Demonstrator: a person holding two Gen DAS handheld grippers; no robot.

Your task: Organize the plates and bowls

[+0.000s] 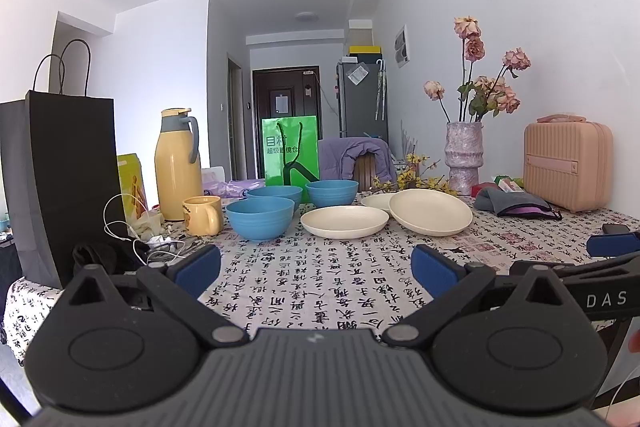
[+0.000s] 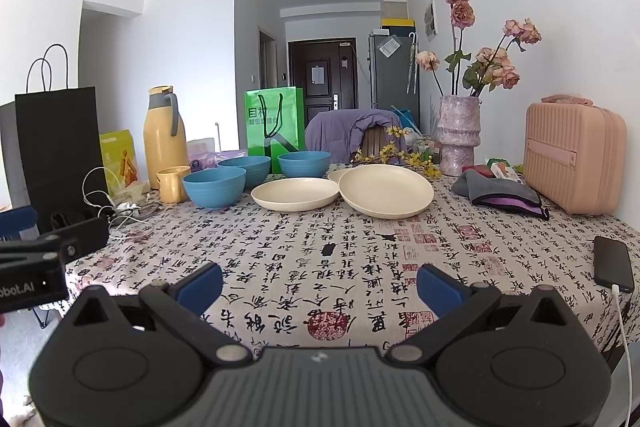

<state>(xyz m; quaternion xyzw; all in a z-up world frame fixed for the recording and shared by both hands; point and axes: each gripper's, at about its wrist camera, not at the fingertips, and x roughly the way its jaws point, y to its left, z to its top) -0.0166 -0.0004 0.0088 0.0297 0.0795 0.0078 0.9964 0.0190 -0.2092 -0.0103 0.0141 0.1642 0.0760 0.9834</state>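
Three blue bowls (image 1: 260, 218) sit close together on the surface (image 1: 320, 267), just left of the three cream plates (image 1: 344, 221), and the biggest plate (image 1: 430, 211) leans on another plate. Left of the bowls stands a yellow mug (image 1: 203, 215). Both the left gripper (image 1: 316, 267) and the right gripper (image 2: 320, 285) have their fingers spread wide and hold nothing, well apart from the bowls.
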